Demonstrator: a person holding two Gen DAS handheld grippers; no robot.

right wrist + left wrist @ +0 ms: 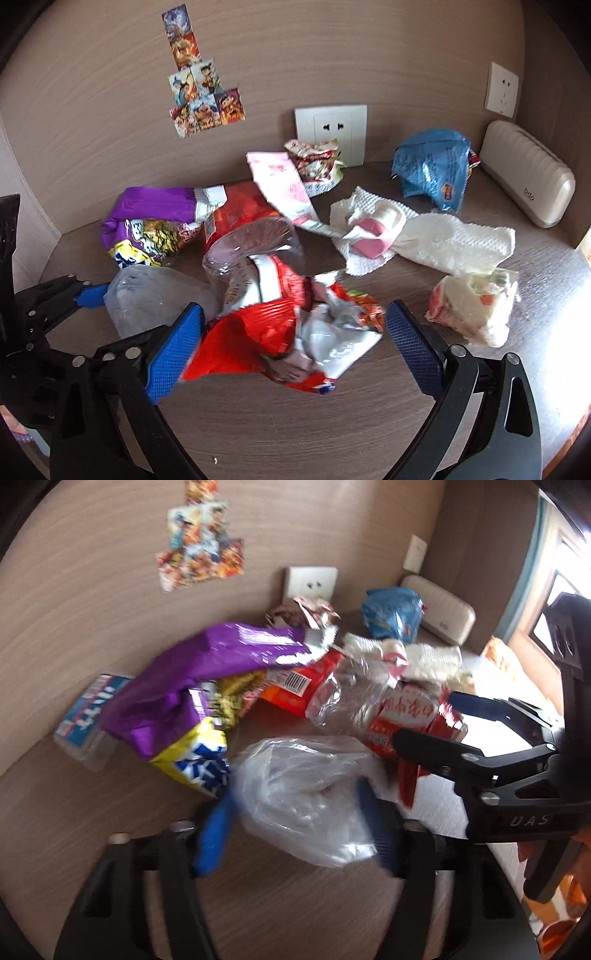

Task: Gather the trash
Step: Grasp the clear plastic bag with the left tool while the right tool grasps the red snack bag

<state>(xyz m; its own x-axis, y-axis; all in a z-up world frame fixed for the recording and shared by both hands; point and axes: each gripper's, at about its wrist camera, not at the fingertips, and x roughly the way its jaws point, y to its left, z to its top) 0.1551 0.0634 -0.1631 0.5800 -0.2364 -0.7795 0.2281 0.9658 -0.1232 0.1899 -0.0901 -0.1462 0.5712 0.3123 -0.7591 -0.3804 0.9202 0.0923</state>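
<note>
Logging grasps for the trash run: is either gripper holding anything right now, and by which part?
Neither has closed. The left gripper straddles the clear plastic bag, and the right gripper straddles the crumpled red-and-white wrapper; both are open, so no hold yet.

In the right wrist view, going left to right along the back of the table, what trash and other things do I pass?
purple snack bag → pink wrapper → white paper towel → blue bag → beige case
</note>
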